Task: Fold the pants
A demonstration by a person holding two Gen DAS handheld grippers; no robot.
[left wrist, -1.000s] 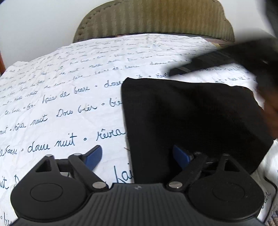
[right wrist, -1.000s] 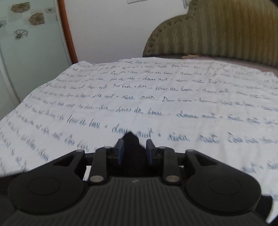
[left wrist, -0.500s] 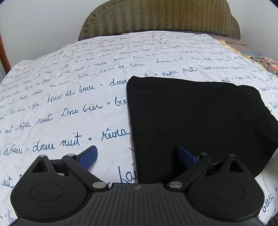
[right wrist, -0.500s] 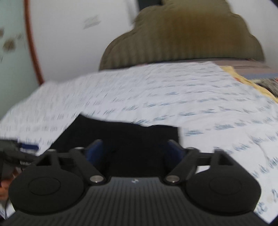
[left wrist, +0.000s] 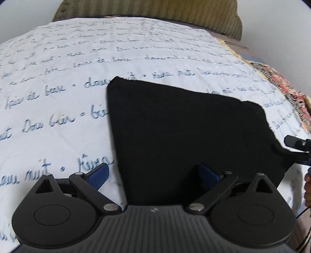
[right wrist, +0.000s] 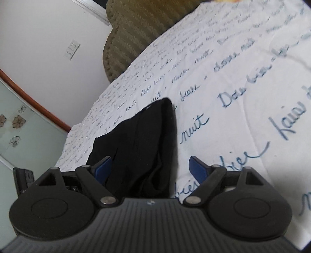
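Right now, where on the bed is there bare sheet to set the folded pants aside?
Bare sheet lies left of the black pants, and beyond them up to the headboard. The right is crowded: the patterned cloth and the right gripper.

A bed point(left wrist: 58, 136) under a white sheet with blue script — folded black pants point(left wrist: 184, 136) lying flat on it.
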